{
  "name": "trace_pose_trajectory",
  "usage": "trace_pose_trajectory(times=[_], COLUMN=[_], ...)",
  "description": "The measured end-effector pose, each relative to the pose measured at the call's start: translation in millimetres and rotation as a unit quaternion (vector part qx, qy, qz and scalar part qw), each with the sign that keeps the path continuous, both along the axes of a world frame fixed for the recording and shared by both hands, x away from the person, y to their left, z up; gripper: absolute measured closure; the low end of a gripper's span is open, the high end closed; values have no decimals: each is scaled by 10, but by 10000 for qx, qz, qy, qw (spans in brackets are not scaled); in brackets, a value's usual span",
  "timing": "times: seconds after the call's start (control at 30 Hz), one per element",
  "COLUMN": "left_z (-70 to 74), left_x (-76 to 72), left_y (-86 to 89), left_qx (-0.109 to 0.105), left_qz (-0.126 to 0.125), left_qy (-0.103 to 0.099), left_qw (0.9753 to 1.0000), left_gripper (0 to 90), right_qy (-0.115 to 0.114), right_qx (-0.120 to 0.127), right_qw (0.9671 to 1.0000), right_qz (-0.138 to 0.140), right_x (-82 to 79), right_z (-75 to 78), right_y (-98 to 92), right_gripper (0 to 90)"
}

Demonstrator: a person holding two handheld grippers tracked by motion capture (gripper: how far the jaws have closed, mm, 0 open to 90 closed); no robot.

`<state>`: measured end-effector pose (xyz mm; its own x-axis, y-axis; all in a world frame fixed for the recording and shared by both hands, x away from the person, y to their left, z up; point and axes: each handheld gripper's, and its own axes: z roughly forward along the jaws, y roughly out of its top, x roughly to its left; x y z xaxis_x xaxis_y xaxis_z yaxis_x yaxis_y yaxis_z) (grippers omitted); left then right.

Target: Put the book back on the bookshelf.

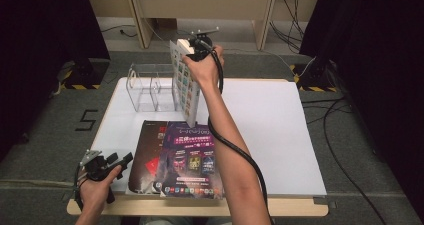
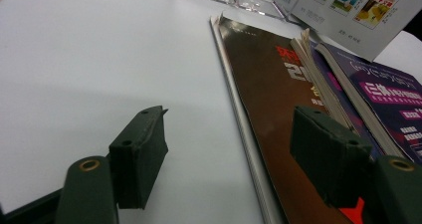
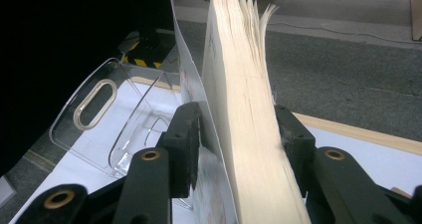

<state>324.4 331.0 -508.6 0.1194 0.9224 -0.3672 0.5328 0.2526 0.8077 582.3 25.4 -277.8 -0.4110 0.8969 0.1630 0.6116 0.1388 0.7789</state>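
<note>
The right gripper [image 3: 234,134] clamps a thick book [image 1: 186,80] upright above the desk [image 1: 280,130], its lower cover cut off (left gripper [image 2: 229,154] gapes, empty) beside a clear holder [image 1: 150,87].

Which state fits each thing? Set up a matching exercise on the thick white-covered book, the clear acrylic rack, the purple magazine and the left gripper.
Things:
1. thick white-covered book
2. clear acrylic rack
3. purple magazine
4. left gripper

States:
A. lying flat on a dark brown magazine
B. open, holding nothing
C. held upright in the right gripper
D. standing at the table's far left

Pairs: 1-C, 2-D, 3-A, 4-B
</note>
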Motion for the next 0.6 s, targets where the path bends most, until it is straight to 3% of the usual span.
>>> trace_pose_trajectory(times=[0.17, 0.3, 0.6], left_z=[-2, -1, 1], left_x=[-1, 0, 0], left_y=[3, -3, 12], left_qx=[-7, 9, -14], left_qz=[1, -3, 13], left_qy=[-1, 5, -13], left_qw=[10000, 10000, 10000], left_gripper=[296, 297, 296], right_qy=[162, 198, -278], right_qx=[30, 38, 32], right_qw=[9998, 9998, 9996], right_qz=[72, 90, 19], right_x=[39, 26, -117], right_z=[-8, 10, 53], right_y=[-10, 4, 81], right_gripper=[716, 735, 741])
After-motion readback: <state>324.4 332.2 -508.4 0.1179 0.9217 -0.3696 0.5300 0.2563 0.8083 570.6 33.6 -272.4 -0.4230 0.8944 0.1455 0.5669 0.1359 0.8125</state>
